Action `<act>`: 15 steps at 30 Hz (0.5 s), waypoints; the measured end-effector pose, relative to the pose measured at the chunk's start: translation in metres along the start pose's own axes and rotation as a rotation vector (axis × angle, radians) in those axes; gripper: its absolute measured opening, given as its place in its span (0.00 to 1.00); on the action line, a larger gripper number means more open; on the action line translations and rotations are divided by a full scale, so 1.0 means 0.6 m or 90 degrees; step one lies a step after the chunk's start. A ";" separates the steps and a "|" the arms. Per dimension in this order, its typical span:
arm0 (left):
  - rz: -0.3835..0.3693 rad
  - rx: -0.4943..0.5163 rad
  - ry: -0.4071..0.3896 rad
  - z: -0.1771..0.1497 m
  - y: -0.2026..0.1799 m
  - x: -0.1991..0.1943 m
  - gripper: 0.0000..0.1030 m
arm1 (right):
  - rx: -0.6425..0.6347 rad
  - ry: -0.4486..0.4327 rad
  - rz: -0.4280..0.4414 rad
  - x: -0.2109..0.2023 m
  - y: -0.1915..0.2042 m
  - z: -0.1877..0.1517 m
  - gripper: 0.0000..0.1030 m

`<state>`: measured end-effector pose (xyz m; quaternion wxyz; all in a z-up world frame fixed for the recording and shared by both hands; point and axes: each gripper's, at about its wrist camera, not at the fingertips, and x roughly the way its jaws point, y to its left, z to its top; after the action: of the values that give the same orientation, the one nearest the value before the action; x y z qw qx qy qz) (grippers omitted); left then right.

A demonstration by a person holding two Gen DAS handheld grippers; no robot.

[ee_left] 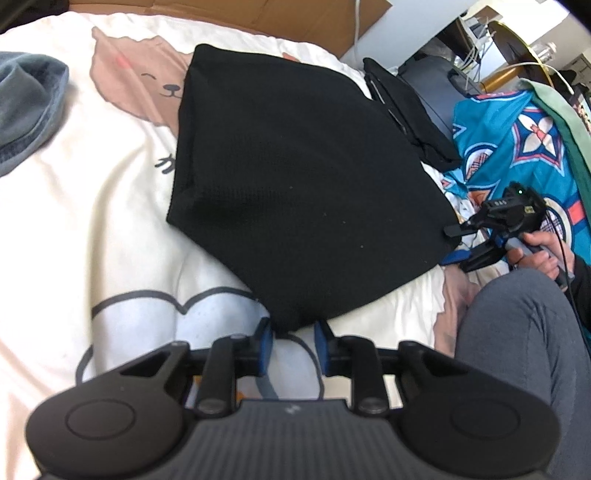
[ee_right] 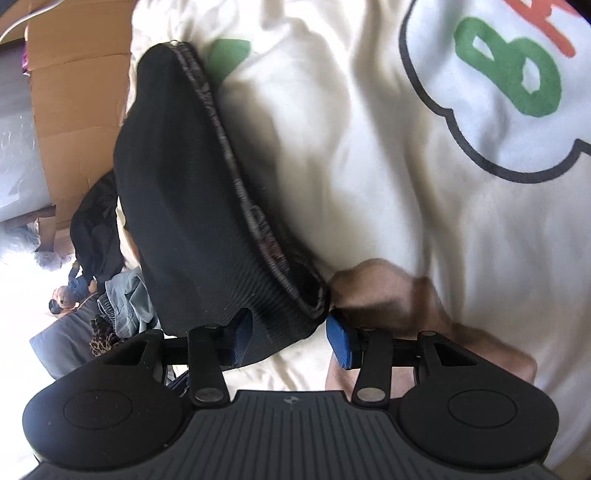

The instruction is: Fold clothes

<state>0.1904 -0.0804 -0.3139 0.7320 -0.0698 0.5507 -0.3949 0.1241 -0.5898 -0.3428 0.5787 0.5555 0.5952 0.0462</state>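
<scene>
A black knitted garment [ee_left: 295, 166] lies folded on a white bedsheet [ee_left: 92, 221] printed with cartoon animals. Its near corner narrows into my left gripper [ee_left: 293, 334], whose blue pads [ee_left: 264, 334] pinch it at their tips. At the garment's right edge a hand [ee_left: 539, 251] holds my right gripper [ee_left: 452, 244], its jaws spread above and below the hem. In the right wrist view the garment [ee_right: 184, 184] shows its ribbed hem. Its corner sits inside my right gripper [ee_right: 290, 341], draping over the left pad, while the right pad [ee_right: 340, 343] stands clear.
A grey-blue cloth [ee_left: 26, 107] lies at the far left of the bed. Another black garment [ee_left: 402, 107] and blue patterned fabric [ee_left: 517, 136] sit to the right. Cardboard [ee_left: 240, 14] stands behind the bed. A person's grey-trousered leg [ee_left: 517, 350] is at lower right. More clothes [ee_right: 122, 302] are heaped beyond.
</scene>
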 end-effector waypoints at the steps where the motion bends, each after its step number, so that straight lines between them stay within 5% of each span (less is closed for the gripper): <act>1: -0.002 -0.002 -0.001 0.000 0.001 0.000 0.24 | 0.003 0.002 0.004 0.002 -0.004 0.002 0.48; 4: -0.016 -0.005 -0.001 0.000 0.004 -0.001 0.07 | 0.003 0.003 0.018 0.008 -0.010 0.007 0.48; 6: -0.020 -0.001 -0.001 0.001 -0.001 -0.004 0.05 | -0.002 0.000 0.025 0.009 -0.010 0.008 0.47; 13: -0.031 0.015 -0.003 0.003 -0.023 -0.017 0.04 | -0.041 -0.038 0.047 -0.005 0.004 0.006 0.12; 15: -0.035 0.019 -0.004 0.004 -0.029 -0.021 0.04 | -0.060 -0.056 0.042 -0.011 0.015 0.002 0.10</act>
<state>0.1827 -0.0845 -0.2942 0.7236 -0.0750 0.5405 -0.4226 0.1286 -0.5920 -0.3330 0.6282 0.5484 0.5477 0.0689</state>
